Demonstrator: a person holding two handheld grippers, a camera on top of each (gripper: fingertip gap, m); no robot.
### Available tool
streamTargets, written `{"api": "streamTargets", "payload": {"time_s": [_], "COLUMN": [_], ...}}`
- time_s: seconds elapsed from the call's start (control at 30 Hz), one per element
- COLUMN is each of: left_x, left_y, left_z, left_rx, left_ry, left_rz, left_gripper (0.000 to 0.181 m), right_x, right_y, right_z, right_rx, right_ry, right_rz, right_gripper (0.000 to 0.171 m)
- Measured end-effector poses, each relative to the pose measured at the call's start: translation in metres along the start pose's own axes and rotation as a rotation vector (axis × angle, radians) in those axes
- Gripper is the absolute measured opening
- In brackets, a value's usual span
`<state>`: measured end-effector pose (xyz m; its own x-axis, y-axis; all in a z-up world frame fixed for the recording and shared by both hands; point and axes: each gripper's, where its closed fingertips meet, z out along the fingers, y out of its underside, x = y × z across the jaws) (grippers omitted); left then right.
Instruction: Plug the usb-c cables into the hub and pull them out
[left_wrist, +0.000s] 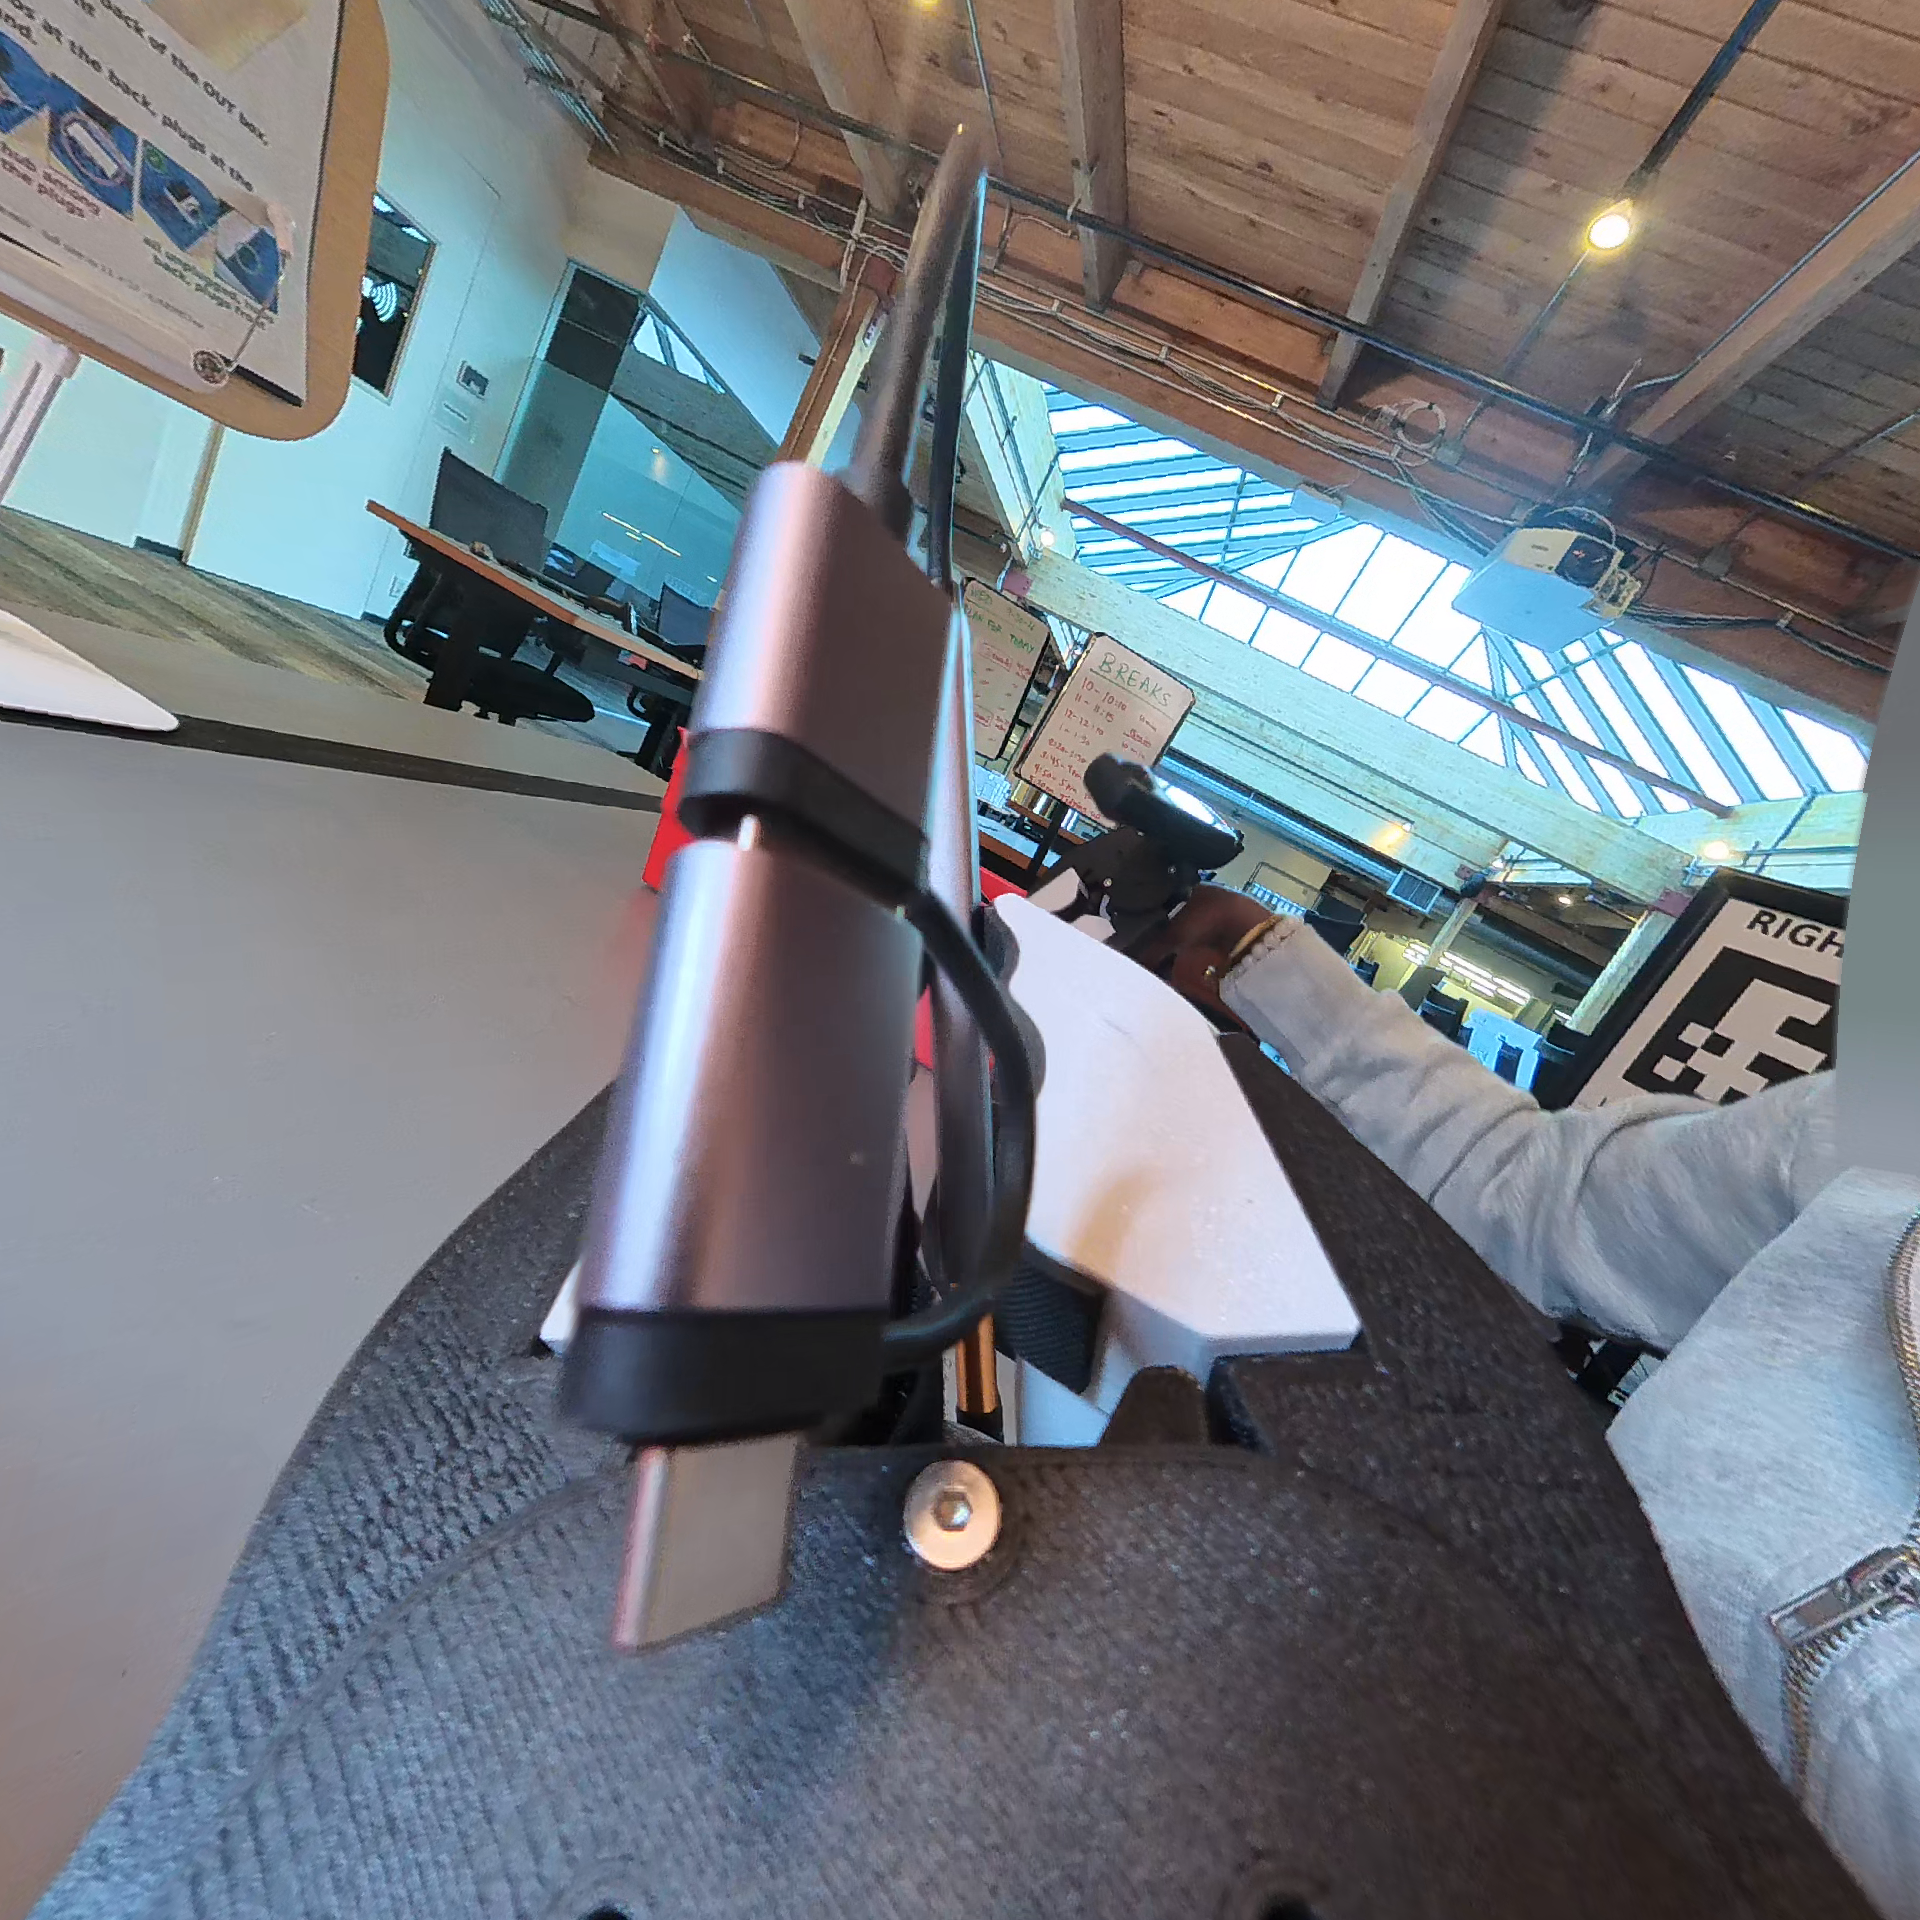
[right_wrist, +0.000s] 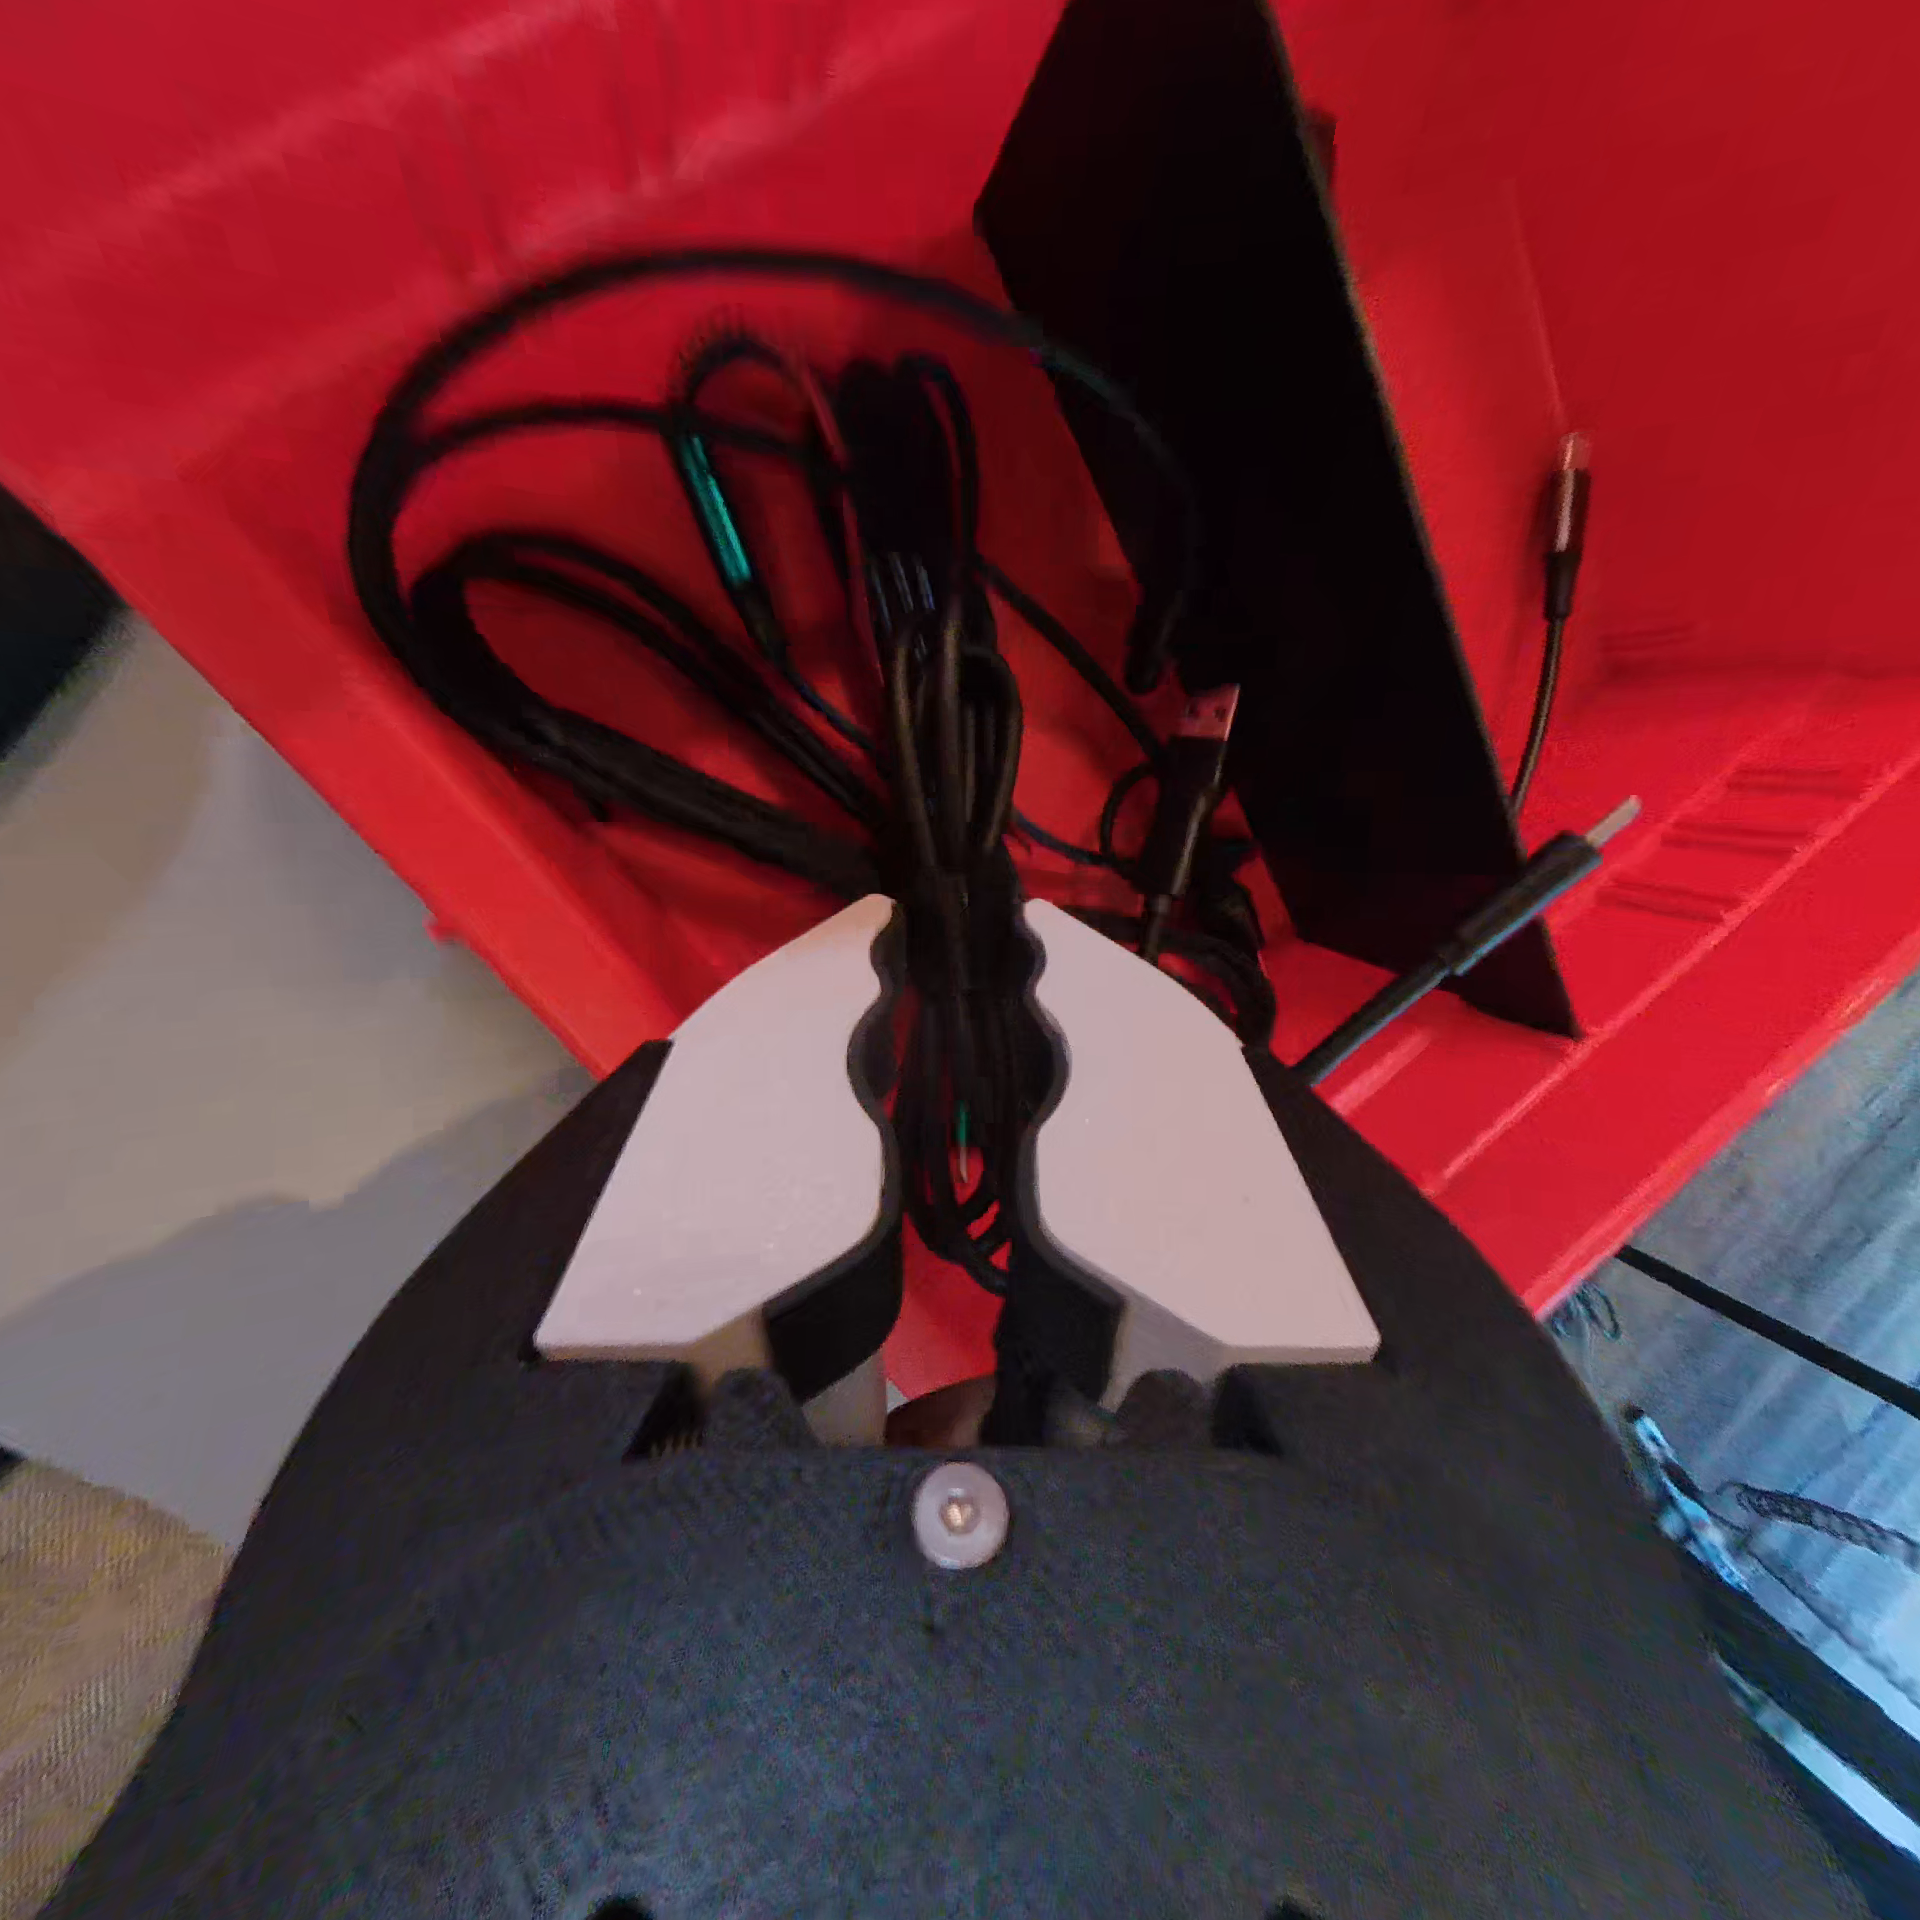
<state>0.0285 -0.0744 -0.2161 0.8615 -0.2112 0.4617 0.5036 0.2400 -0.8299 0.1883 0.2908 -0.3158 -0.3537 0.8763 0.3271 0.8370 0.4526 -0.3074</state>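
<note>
In the left wrist view my left gripper is shut on a grey USB hub and holds it upright above the grey table. The hub has two black bands and a short black cable looped at its side. It hides my left finger; the white right finger shows. In the right wrist view my right gripper is shut on a bundle of black cables over a red bin. Several more cables with plugs lie in the bin. The right gripper also shows farther off in the left wrist view.
A black divider stands in the red bin, with two loose plugs beyond it. A person's grey sleeve reaches across. A paper sign on a wooden board hangs at upper left above the table. A black-and-white marker board stands at right. Spacing between my two grippers at the tips: around 40 cm.
</note>
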Motion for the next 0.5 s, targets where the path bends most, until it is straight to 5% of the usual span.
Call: {"api": "streamTargets", "payload": {"time_s": [0.13, 0.27, 0.4, 0.5], "left_x": [0.001, 0.001, 0.001, 0.001], "left_y": [0.0, 0.0, 0.0, -0.001], "left_z": [0.0, 0.0, 0.0, 0.0], "left_rx": [0.0, 0.003, 0.003, 0.007], "left_ry": [0.002, 0.001, 0.0, 0.0], "left_rz": [0.002, 0.0, 0.0, -0.002], "left_gripper": [0.008, 0.008, 0.008, 0.008], "right_x": [-0.002, 0.004, 0.024, 0.046], "right_y": [0.01, -0.008, -0.029, -0.013], "right_z": [-0.009, -0.035, -0.068, -0.072], "right_rx": [-0.004, 0.18, 0.423, 0.39], "right_ry": [-0.057, -0.073, 0.035, 0.23], "right_rz": [-0.048, 0.085, 0.258, 0.413], "right_gripper": [0.019, 0.031, 0.034, 0.032]}}
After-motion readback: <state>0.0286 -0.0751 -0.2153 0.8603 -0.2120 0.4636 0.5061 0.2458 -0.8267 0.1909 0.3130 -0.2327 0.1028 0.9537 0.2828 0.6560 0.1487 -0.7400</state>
